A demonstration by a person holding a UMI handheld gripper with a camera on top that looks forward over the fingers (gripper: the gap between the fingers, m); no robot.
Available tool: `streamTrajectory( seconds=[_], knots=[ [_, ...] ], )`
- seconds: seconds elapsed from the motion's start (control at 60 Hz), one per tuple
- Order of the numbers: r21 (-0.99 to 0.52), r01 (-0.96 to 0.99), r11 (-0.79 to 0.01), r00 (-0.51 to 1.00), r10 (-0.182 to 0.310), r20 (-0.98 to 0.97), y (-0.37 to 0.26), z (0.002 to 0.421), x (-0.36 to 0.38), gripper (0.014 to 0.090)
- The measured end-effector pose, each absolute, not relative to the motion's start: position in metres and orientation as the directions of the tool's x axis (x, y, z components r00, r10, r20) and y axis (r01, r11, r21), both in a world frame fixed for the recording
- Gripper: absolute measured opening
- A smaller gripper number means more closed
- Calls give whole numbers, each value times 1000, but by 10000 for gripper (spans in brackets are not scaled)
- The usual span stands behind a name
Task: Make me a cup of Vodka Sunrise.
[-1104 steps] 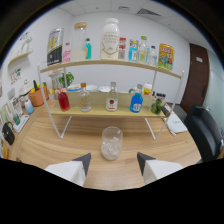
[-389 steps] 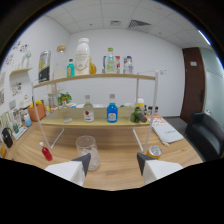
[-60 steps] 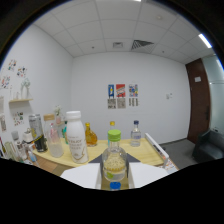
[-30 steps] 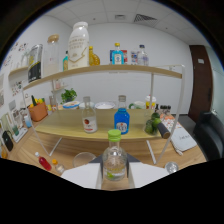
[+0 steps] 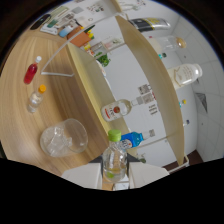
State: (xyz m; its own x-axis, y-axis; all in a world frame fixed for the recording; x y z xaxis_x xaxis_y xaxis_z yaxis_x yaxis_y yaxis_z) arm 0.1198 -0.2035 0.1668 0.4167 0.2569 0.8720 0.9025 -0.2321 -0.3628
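Tilting hard since half a second ago: then the view was level, now the wooden surface (image 5: 20, 110) and two-tier wooden shelf (image 5: 95, 85) run steeply slanted. Judged a pouring motion, liquid about to go into the glass.

Item: small clear plastic bottle with green cap (image 5: 114, 157), yellowish liquid low inside, clamped between both fingers of the tongs (image 5: 115, 177), closed on its sides.

Item: clear glass tumbler with ice (image 5: 62, 140), standing on the surface just ahead of the bottle, toward the near edge.

Item: red-filled bottle (image 5: 31, 74) and small orange-capped bottle (image 5: 35, 98), farther along the surface, beside the shelf's white leg.

Item: clear spirit bottle (image 5: 117, 108) and blue bottle (image 5: 134, 137), lower shelf.
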Motion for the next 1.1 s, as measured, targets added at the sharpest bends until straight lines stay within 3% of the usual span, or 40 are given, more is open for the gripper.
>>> streamTrajectory(
  seconds=[0.2,0.383,0.5,0.667,0.783,0.883,1.017,1.1],
  knots=[
    [12,996,-85,11,269,963,-200,176,110,353],
    [300,952,-67,-275,250,928,-194,185,121,351],
    [430,901,-54,-405,251,879,-193,190,123,353],
    [471,882,-23,-450,257,855,-194,189,113,352],
    [424,905,-32,-402,260,878,-196,191,112,353],
    [276,958,-73,-249,258,933,-201,199,112,353],
    [-171,971,-166,206,221,953,-213,221,108,356],
    [-511,838,-191,540,157,827,-218,241,107,354]
  ],
)
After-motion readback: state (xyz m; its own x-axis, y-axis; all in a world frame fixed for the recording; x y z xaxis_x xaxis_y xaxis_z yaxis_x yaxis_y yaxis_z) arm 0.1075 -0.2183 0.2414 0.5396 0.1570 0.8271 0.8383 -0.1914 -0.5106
